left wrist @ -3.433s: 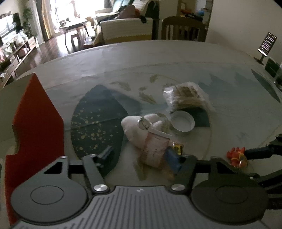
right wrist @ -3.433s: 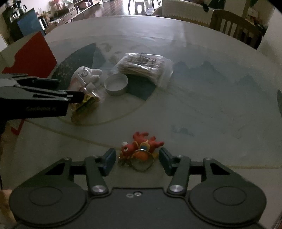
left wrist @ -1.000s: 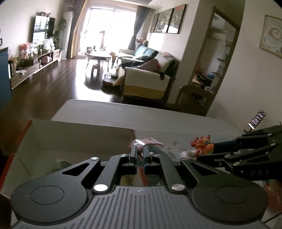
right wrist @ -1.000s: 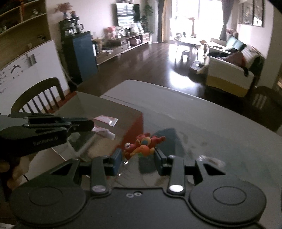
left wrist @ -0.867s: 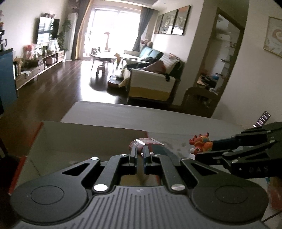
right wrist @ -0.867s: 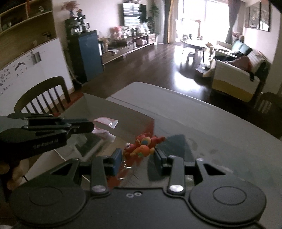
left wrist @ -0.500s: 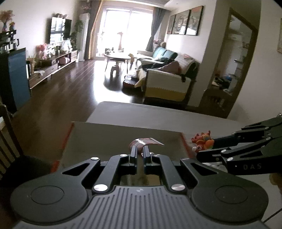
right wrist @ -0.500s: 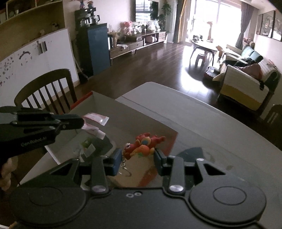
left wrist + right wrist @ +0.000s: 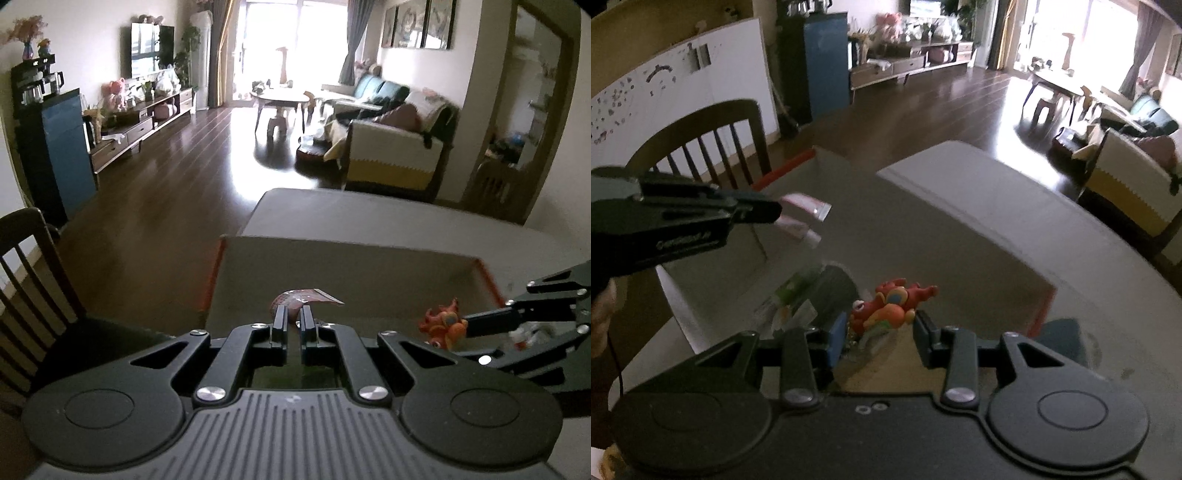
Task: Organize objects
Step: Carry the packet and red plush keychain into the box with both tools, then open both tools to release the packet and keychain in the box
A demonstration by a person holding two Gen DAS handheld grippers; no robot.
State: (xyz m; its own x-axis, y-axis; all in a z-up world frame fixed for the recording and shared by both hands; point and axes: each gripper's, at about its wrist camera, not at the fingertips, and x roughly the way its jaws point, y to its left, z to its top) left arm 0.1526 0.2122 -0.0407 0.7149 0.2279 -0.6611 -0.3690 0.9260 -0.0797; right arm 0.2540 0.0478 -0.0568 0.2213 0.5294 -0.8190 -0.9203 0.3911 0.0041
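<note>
Box (image 9: 343, 266): open cardboard carton with red outer edges, middle of the left wrist frame; in the right wrist frame it fills the centre (image 9: 923, 236). It stands on the bench (image 9: 406, 218), near the bench's edge.
Pink sachet (image 9: 303, 297): held at the tips of the left gripper (image 9: 293, 321), whose fingers are closed on it with almost no gap; only a small part seems to be pinched. In the right wrist frame it hangs over the box at centre left (image 9: 803, 212).
Red dragon keychain (image 9: 890, 301): sits between the fingers of the right gripper (image 9: 881, 332), which are pressed on it from both sides; in the left wrist frame it shows at lower right (image 9: 443, 325), above the box's right side.
Box contents: a dark can-like thing (image 9: 833, 291) and a green-and-white packet (image 9: 794, 295) already lie inside, directly under the keychain.
Risk, sachet: it is light and flat, so if let go from this height it may drift, I think, and land on the wall or outside.
Risk, keychain: its ring hangs below the figure, mostly hidden; it may catch on a finger at release.
Risk, grippers: they are near each other over one box; lowering both together could make them touch.
Risk, box: a push on the wall could slide it toward the edge.
</note>
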